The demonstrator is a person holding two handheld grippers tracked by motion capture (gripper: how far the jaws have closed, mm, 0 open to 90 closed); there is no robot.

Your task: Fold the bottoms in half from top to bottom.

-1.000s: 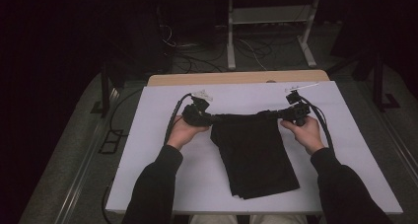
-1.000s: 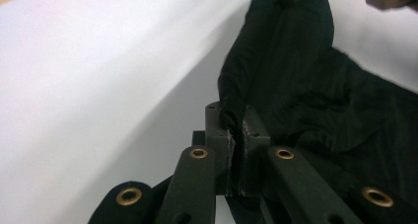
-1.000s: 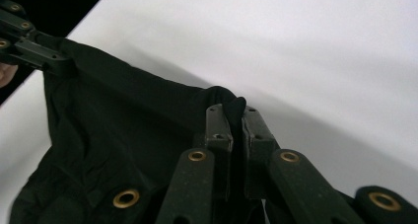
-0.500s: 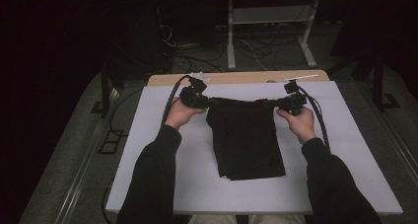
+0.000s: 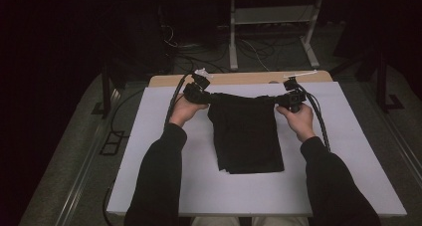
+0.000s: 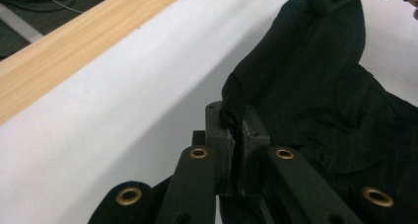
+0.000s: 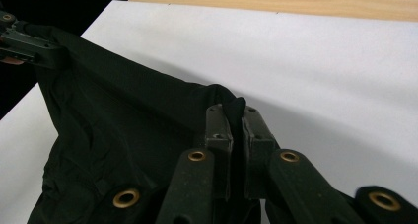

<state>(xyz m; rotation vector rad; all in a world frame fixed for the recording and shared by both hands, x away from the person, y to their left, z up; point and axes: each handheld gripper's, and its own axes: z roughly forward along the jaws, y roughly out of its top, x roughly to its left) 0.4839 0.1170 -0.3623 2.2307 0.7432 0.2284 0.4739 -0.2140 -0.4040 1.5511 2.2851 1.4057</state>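
Left forearm in a dark sleeve comes up from the near edge, angled slightly inward, hand (image 5: 183, 111) wrapped round the left gripper (image 5: 205, 95) from below, wrist roughly straight, cable looping off its outer side and back toward the person. Its jaws are pressed together on a bunched corner of the black garment (image 5: 246, 131); in the left gripper view the fabric wad (image 6: 231, 116) sits squeezed between the two pads, cloth fanning away to that gripper's right and down. Just beyond the left gripper: white table cover (image 5: 149, 136), then the bare wooden edge strip (image 5: 239, 78) at the far side. Between the two grippers the garment's top edge is stretched near-taut, lifted a bit off the cover; the rest hangs and trails back toward the person, lower part lying flat and folded on the white cover, between the two forearms. Right gripper (image 5: 284, 99) mirrors the left: jaws clamped on the opposite top corner, a thin fold of cloth (image 7: 235, 116) standing up between the pads in the right gripper view, garment spreading off to that gripper's left toward the other gripper (image 7: 29, 46) seen at the far end. Right hand (image 5: 298, 120) holds the body from behind and below, forearm angled inward from the near edge, cable running back along the outer side of the sleeve. Both grippers point roughly toward each other, about level, near the far end of the cover.
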